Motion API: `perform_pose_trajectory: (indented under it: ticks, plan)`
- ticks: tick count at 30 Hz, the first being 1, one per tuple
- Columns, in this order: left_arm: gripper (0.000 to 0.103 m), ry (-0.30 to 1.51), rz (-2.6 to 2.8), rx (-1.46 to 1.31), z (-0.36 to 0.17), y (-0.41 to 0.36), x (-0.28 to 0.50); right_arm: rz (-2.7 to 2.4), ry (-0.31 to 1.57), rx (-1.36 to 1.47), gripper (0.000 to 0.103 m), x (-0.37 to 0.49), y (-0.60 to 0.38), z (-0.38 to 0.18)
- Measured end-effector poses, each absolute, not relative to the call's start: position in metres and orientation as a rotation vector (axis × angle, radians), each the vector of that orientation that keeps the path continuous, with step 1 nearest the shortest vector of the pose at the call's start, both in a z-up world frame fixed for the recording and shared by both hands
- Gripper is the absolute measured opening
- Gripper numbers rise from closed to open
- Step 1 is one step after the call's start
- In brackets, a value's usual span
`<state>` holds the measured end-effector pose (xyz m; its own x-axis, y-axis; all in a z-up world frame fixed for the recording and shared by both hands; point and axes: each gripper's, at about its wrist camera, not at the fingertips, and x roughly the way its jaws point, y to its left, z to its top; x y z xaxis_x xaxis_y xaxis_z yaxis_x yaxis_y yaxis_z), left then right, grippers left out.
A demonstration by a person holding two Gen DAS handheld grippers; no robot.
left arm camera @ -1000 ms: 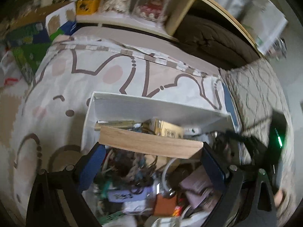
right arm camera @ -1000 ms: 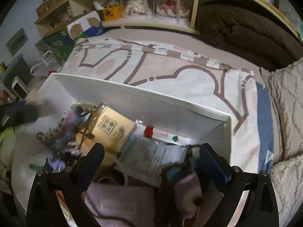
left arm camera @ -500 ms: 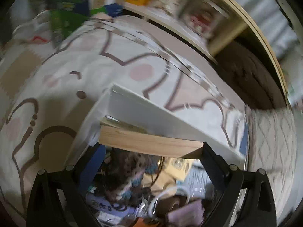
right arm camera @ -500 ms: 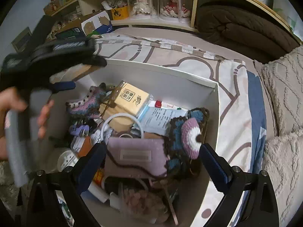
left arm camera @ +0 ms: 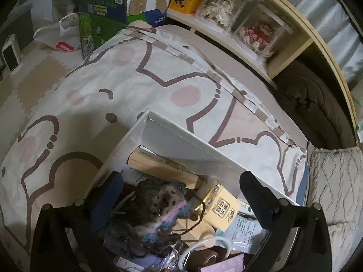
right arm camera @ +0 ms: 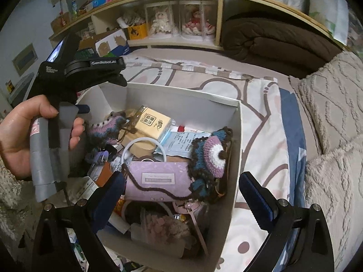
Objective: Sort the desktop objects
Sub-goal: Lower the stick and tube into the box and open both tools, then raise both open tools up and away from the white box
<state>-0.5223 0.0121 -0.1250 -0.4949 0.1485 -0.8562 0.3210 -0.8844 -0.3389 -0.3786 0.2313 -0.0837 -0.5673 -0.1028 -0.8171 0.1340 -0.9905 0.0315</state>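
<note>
A white box [left arm camera: 181, 133] full of small items sits on a bed. A wooden block [left arm camera: 158, 167] lies loose in its far left corner, next to a yellow carton [left arm camera: 222, 206] and a purple-blue knitted pouch [left arm camera: 158, 206]. My left gripper [left arm camera: 181, 181] hovers open just above them, holding nothing. In the right wrist view the box [right arm camera: 181, 93] shows the carton [right arm camera: 154, 122], a lilac case [right arm camera: 156, 179] and a round crocheted piece [right arm camera: 213, 156]. My right gripper [right arm camera: 181, 179] stands open over the near end. A hand [right arm camera: 15, 136] holds the left tool at the box's left side.
A cartoon-print bedcover [left arm camera: 136, 86] surrounds the box. A shelf with dolls in clear cases [left arm camera: 226, 11] runs behind, beside a brown duvet [right arm camera: 272, 38]. Grey pillows [right arm camera: 329, 113] lie on the right. A green carton [left arm camera: 102, 15] and a plastic bag are at the far left.
The wooden block, held across the left fingers before, now lies in the box's far corner and the left gripper is open. The right gripper has pulled back above the box.
</note>
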Motion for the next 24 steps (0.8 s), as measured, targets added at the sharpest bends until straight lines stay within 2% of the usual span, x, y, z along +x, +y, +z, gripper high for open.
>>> perform_pose_trajectory:
  ticks: [14,18,24]
  plan:
    - [0.103,0.384,-2.783,1.430,-0.072,0.006,-0.471,-2.798,-0.042,1.221,0.100,-0.354,0.225,-0.056]
    - [0.103,0.280,-2.860,1.395,-0.057,0.002,-0.447,-2.842,-0.053,1.140,0.103,-0.342,0.222,-0.044]
    - [0.103,0.236,-2.959,1.334,-0.044,-0.004,-0.410,-2.887,-0.073,1.068,0.103,-0.322,0.220,-0.034]
